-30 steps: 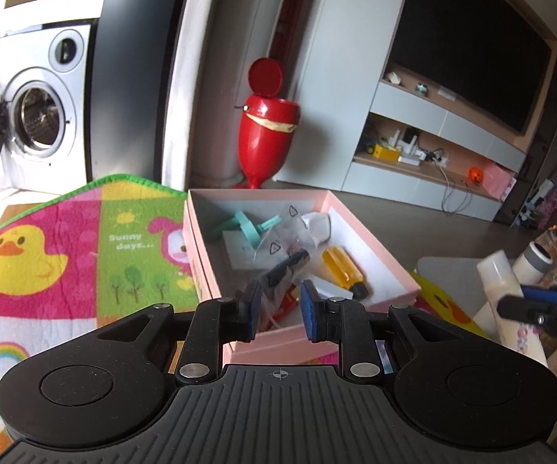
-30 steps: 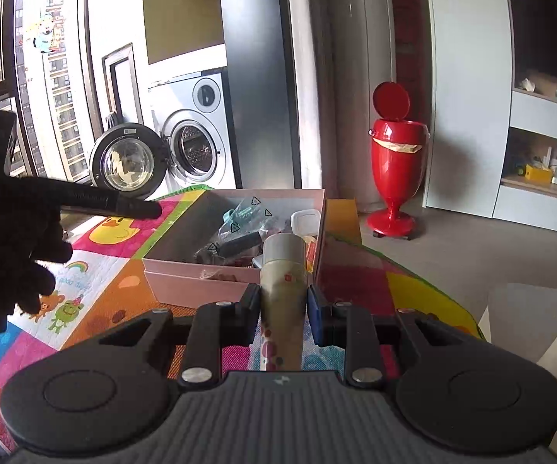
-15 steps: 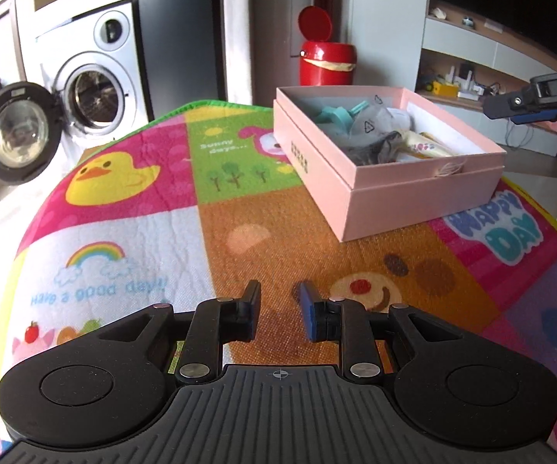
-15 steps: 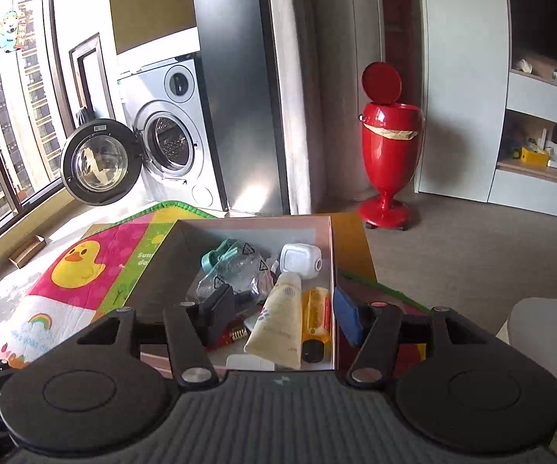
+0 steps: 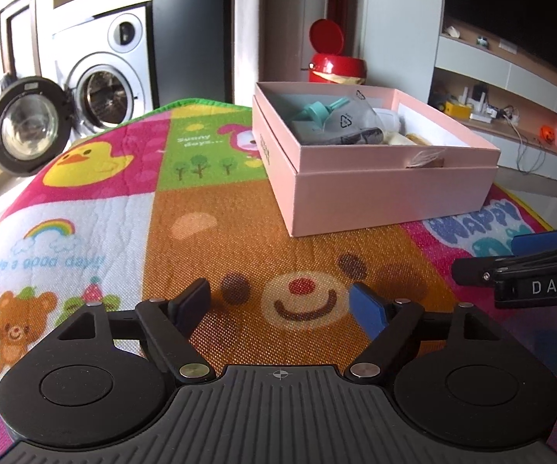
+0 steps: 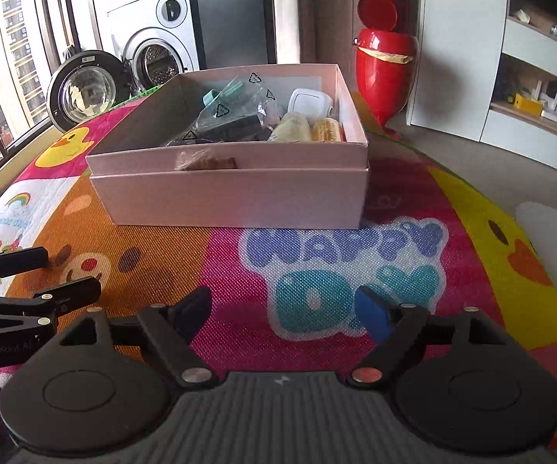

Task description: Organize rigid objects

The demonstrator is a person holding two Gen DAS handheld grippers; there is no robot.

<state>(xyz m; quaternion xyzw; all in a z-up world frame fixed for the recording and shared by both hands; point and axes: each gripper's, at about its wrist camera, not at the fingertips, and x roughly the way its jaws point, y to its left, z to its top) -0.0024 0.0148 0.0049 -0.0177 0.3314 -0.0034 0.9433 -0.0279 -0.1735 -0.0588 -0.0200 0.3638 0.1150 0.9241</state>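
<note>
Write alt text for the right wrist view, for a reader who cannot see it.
A pink box filled with small items, among them a cream tube and clear bags, sits on a colourful play mat. The right gripper hovers over the mat, opening, nothing between its fingers. The left gripper is at the left edge.

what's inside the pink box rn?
In the pink box: a teal piece under clear plastic bags, a dark item, a white case, a cream tube and an amber bottle. The near wall and the bags hide the bottom layer.
</note>
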